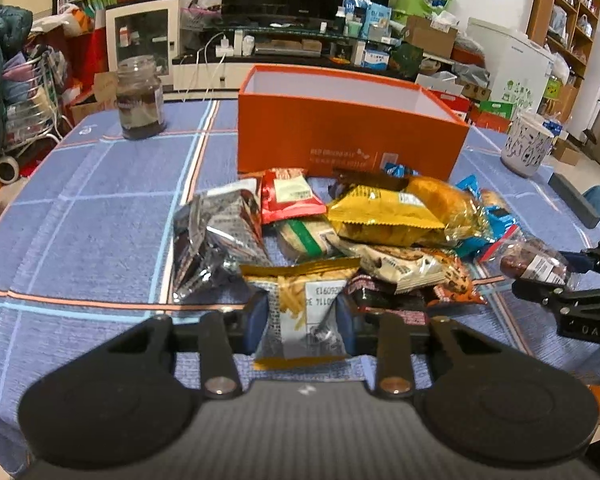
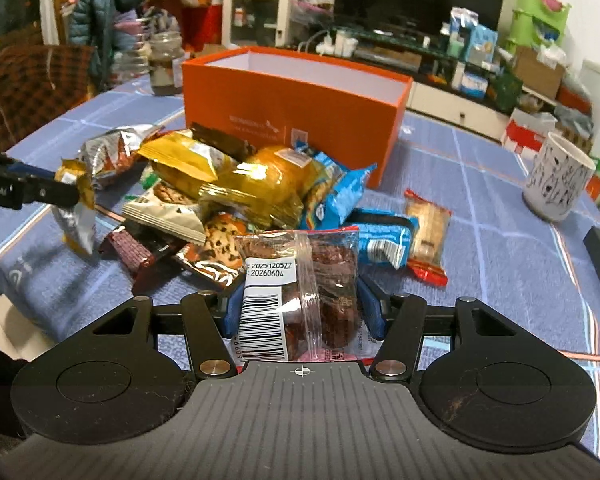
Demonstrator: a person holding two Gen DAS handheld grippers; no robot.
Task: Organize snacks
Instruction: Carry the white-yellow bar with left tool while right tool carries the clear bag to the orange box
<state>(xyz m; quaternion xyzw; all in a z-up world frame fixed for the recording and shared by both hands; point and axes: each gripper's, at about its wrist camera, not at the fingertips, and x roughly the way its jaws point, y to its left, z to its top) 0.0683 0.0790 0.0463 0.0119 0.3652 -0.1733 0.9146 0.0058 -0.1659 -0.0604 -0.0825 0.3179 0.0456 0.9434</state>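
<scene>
Both grippers' jaws clamped, loaded

Woven blue checked tablecloth (image 1: 100, 208), matt and faintly ribbed, with thin orange and pale lines. Smooth matt orange cardboard box (image 1: 340, 136), white paper-like lining inside. Crinkled glossy foil packets: silver one (image 1: 212, 236), yellow one (image 1: 380, 216), gold fries packet (image 1: 300, 312) with a shiny metallic edge. Clear, glossy plastic zip bag of dark brown pieces (image 2: 300, 280), creased, bearing a matt white paper barcode label (image 2: 260, 316). Glossy blue film wrappers (image 2: 340, 192). Matt black plastic gripper bodies (image 2: 300, 412), finely ribbed on top, with bright metal pivot pins (image 2: 214, 368) and blue rubbery-looking pads (image 2: 370, 312). Dark glass jar (image 1: 140, 98), shiny. Glazed white ceramic mug with black pattern (image 2: 558, 180). Wooden shelving (image 1: 556, 4) behind.
</scene>
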